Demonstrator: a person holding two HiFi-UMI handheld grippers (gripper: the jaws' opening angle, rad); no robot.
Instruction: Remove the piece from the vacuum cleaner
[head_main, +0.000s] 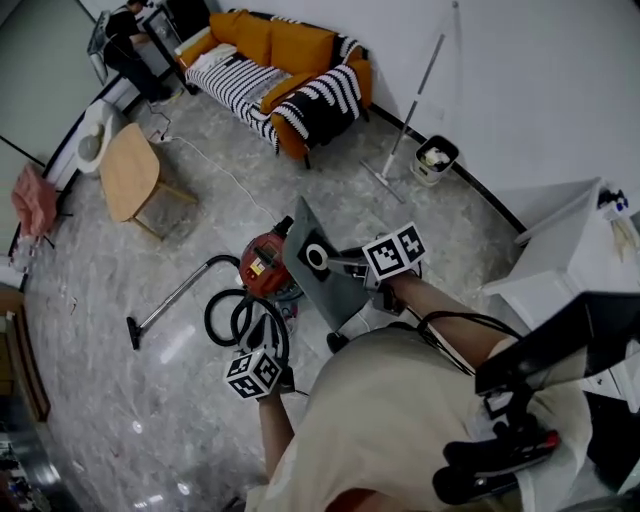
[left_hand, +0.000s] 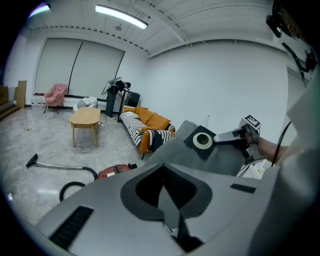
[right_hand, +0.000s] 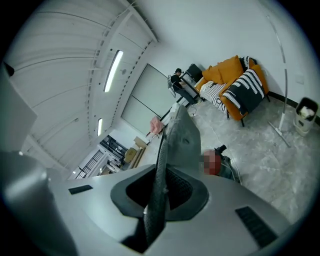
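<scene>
While the right gripper is clenched on the edge of the grey dust bag, that bag is held up in the air, just right of the red vacuum cleaner on the marble floor; its dark collar with the round opening faces up and left; the left gripper sits nearer and to the left, apart from the bag, jaws pressed together with nothing between them, over the coiled black hose; an orange sofa stands far behind; a wooden table lies far left.
</scene>
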